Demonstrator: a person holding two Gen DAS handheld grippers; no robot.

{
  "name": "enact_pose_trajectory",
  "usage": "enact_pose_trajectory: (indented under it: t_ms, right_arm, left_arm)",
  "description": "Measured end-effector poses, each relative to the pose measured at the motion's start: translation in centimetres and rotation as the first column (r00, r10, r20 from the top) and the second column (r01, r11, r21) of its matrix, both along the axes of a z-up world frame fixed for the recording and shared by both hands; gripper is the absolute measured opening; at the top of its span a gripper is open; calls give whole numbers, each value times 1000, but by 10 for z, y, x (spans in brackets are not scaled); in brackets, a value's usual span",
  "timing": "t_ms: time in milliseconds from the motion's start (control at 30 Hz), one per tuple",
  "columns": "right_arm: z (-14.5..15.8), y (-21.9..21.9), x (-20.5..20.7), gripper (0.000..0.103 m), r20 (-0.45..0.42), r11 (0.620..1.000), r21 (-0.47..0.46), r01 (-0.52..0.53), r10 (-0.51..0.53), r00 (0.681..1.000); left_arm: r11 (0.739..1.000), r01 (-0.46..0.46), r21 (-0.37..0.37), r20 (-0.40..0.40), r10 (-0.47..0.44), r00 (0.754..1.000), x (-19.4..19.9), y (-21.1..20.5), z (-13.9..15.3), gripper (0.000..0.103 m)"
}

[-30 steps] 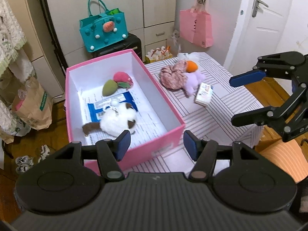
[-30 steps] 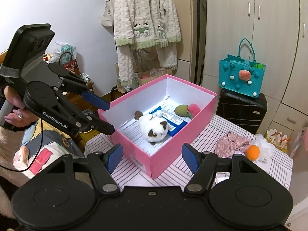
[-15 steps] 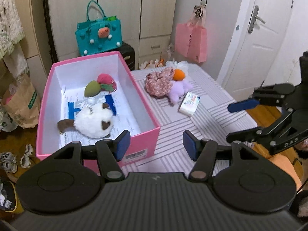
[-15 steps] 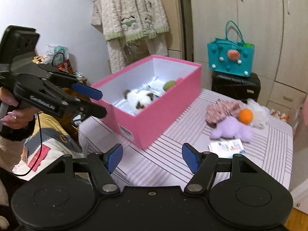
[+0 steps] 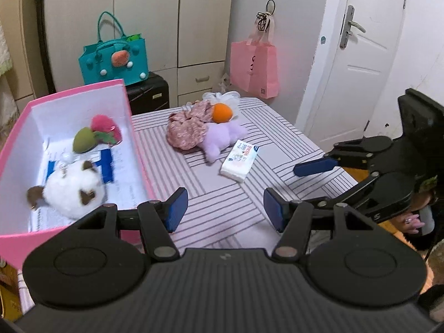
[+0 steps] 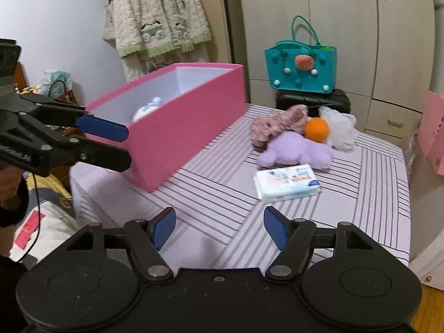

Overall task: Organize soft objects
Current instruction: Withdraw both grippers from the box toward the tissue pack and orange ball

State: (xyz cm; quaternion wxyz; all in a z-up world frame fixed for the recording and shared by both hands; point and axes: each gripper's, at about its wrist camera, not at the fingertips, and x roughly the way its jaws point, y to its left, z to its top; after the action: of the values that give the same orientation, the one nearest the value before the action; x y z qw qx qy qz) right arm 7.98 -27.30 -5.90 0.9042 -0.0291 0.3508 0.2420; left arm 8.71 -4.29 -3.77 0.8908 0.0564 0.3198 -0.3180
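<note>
The left tool (image 5: 224,208), black with blue pads, hangs with its jaws spread and nothing between them, above the table (image 5: 222,194) covered in a lilac cloth with dark stripes. The right tool (image 6: 219,227) likewise stands spread and empty over the same cloth.

An open pink cardboard box (image 5: 138,149) with a white inside sits on the table's left part. In it lie a fluffy white plush toy with brown patches (image 5: 72,188), a green and pink plush piece (image 5: 97,133) and some printed paper.

Outside the box, near the table's far edge, a floral pink fabric scrunchie (image 5: 186,127), an orange ball (image 5: 222,112), a white mesh puff (image 6: 340,127) and a lilac plush toy (image 5: 222,138) lie bunched together, touching. A white soft pack of tissues (image 5: 240,161) lies just beside the lilac toy.
</note>
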Motion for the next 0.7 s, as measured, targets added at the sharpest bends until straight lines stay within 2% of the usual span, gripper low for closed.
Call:
enact_pose_trajectory:
  t_ms: [300, 433, 500, 700]
  right_arm:
    - [-29, -18, 22, 78, 33, 999, -31, 6, -5, 999]
    - [-37, -22, 31, 78, 56, 996, -90, 13, -8, 998]
    - [-38, -29, 37, 78, 46, 996, -91, 9, -5, 999]
    - [-36, -58, 54, 78, 52, 989, -139, 53, -46, 998]
  left_arm:
    - [1000, -7, -4, 18, 7, 1000, 19, -43, -18, 59]
    - [1000, -26, 0, 41, 26, 999, 29, -60, -29, 59]
    - [1000, -30, 10, 48, 29, 998, 36, -68, -34, 59]
    - [1000, -10, 12, -6, 10, 1000, 58, -85, -50, 59]
